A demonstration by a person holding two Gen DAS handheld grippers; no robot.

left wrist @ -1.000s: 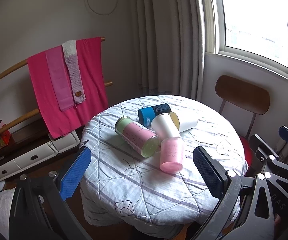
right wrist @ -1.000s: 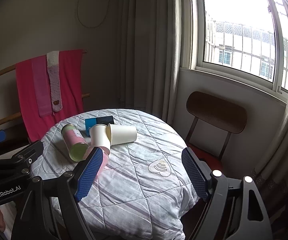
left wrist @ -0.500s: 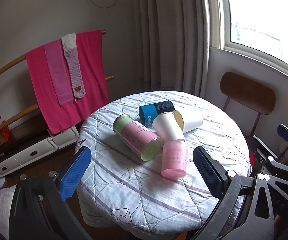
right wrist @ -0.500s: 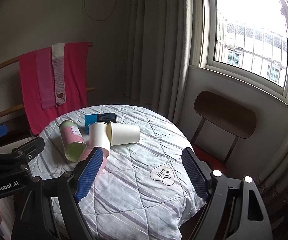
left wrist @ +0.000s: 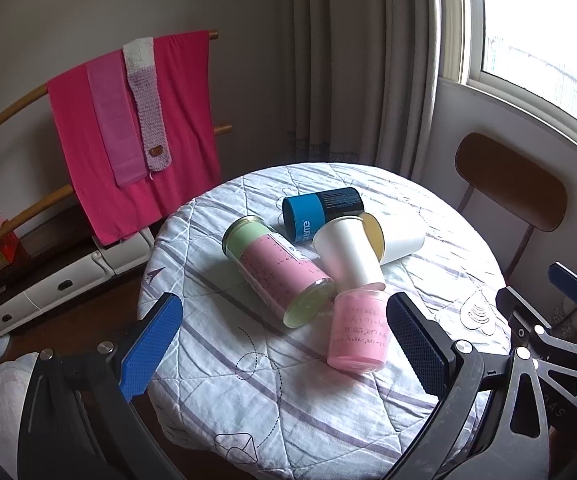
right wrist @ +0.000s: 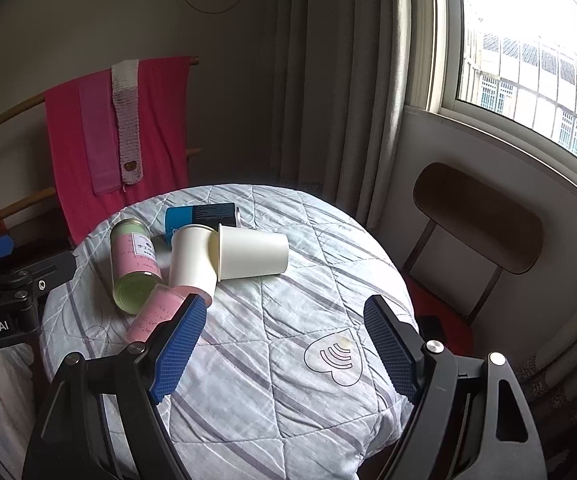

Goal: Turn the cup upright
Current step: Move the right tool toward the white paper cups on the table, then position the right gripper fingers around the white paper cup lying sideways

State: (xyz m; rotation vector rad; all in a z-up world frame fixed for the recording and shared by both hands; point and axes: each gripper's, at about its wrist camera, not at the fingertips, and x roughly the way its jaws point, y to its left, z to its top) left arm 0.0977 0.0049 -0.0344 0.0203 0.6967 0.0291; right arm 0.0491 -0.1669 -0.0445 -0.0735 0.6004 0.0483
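Several cups lie tipped in a cluster on the round quilted table (left wrist: 272,392). They are a pink cup (left wrist: 358,332) (right wrist: 150,314), two white paper cups (left wrist: 348,254) (right wrist: 252,252), a tall pink-and-green glass cup (left wrist: 278,270) (right wrist: 134,266) and a blue-and-black cup (left wrist: 320,214) (right wrist: 200,216). My left gripper (left wrist: 284,348) is open above the table's near edge, just short of the pink cup. My right gripper (right wrist: 284,352) is open above the bare right side of the table. Both are empty.
A wooden chair (right wrist: 480,220) stands to the right of the table under the window. A rack with pink towels (left wrist: 128,120) stands behind on the left, with a low white unit (left wrist: 48,284) below it. Curtains hang behind the table.
Both grippers have moved closer to the table and a little lower, so the cups look larger. The cups have not moved. Both grippers have stayed open.
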